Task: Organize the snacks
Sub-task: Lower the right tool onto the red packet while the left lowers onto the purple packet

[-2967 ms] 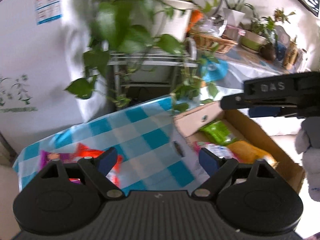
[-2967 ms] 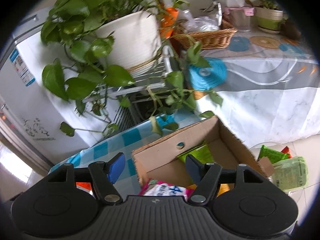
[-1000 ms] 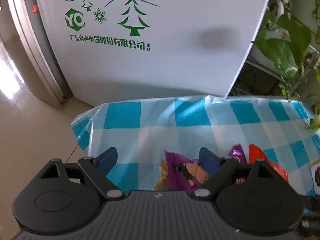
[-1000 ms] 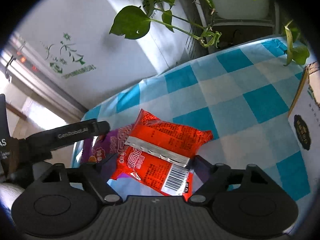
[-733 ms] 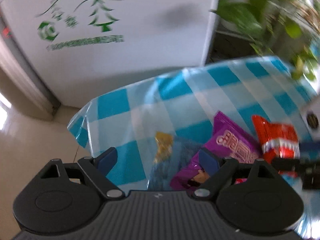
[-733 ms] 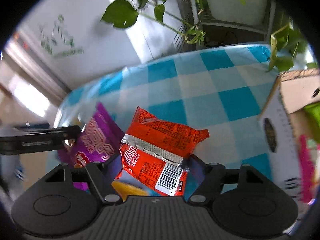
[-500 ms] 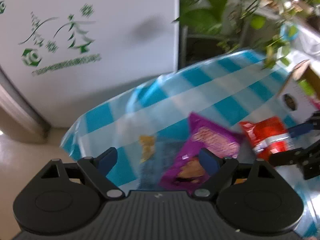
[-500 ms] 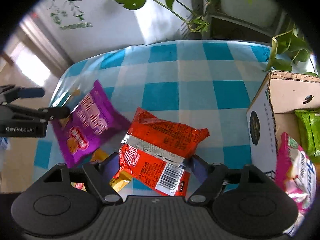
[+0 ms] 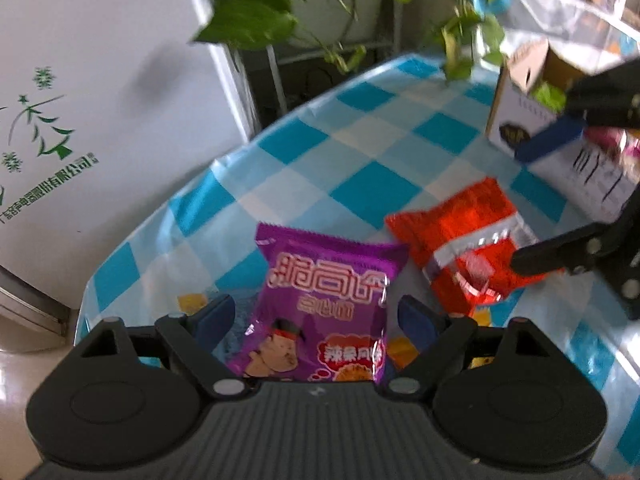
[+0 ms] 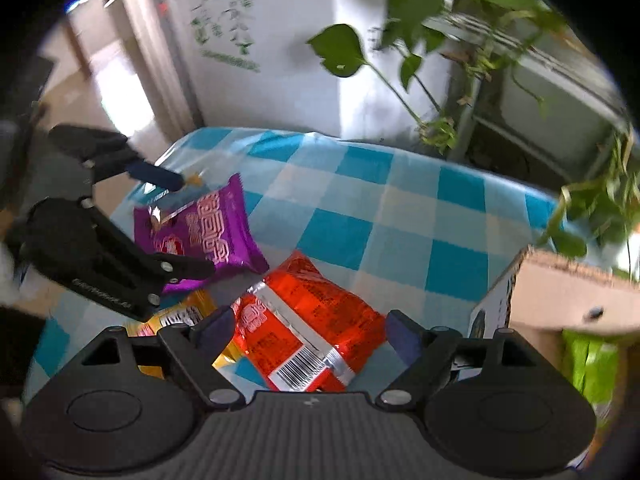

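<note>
Partly done: some packs already sit in the cardboard box (image 10: 560,300) at the table's (image 9: 360,152) right edge. Left gripper (image 9: 316,314) spread around the purple snack (image 9: 324,300); right gripper (image 10: 306,330) spread around the red snack (image 10: 308,320). A yellow pack (image 10: 188,316) also remains near the left edge.

Purple snack packets (image 9: 324,300): one
Red snack packets (image 10: 308,328): one
Yellow snack packets (image 10: 180,318): one
Cardboard boxes (image 10: 560,296): one
Tools: two, left (image 9: 316,316) and right (image 10: 308,328)
</note>
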A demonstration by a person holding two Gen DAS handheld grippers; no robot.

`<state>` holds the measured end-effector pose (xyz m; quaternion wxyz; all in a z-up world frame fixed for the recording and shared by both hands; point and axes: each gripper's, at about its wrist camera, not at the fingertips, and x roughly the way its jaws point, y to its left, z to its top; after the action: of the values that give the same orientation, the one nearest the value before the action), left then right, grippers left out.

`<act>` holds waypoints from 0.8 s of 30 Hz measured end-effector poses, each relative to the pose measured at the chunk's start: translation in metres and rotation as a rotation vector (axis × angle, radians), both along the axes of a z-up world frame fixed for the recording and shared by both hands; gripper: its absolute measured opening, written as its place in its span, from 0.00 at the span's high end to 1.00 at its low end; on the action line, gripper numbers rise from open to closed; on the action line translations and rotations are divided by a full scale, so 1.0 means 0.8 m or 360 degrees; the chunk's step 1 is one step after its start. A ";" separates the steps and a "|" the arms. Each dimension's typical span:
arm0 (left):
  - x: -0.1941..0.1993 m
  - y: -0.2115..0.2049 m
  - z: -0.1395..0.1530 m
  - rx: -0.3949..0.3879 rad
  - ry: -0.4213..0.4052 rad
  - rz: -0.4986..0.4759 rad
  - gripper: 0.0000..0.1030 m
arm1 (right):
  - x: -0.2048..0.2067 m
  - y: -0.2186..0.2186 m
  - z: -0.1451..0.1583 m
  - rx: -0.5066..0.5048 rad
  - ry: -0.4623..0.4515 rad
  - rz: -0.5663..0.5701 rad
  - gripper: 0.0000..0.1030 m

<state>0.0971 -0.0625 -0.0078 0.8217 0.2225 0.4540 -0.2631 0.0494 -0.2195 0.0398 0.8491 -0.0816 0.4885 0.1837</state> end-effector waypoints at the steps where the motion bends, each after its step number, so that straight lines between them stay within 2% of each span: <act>1: 0.001 -0.002 -0.006 0.0025 0.0010 0.0005 0.14 | -0.002 0.003 -0.002 -0.0042 -0.0011 0.0042 0.13; 3: 0.003 -0.002 -0.015 0.0067 0.0027 0.0033 0.13 | -0.004 0.011 -0.009 -0.0099 -0.0007 0.0139 0.11; 7: 0.008 0.009 -0.012 0.0015 0.0061 0.0084 0.21 | -0.005 0.030 -0.023 -0.0245 -0.0032 0.0275 0.11; 12: 0.008 0.019 -0.009 0.0004 0.0084 0.0082 0.25 | 0.001 0.044 -0.035 -0.0327 -0.0055 0.0406 0.10; 20: 0.013 0.029 -0.007 0.0001 0.0098 0.0110 0.26 | 0.010 0.058 -0.058 -0.0398 -0.0040 0.0520 0.03; 24: 0.013 0.023 -0.008 0.0016 0.0088 0.0118 0.22 | 0.021 0.058 -0.062 -0.0278 -0.0006 0.0417 0.02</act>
<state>0.1072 -0.0443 -0.0142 0.8168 0.2023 0.4859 -0.2363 0.0660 -0.1727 -0.0095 0.8085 -0.2184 0.4862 0.2495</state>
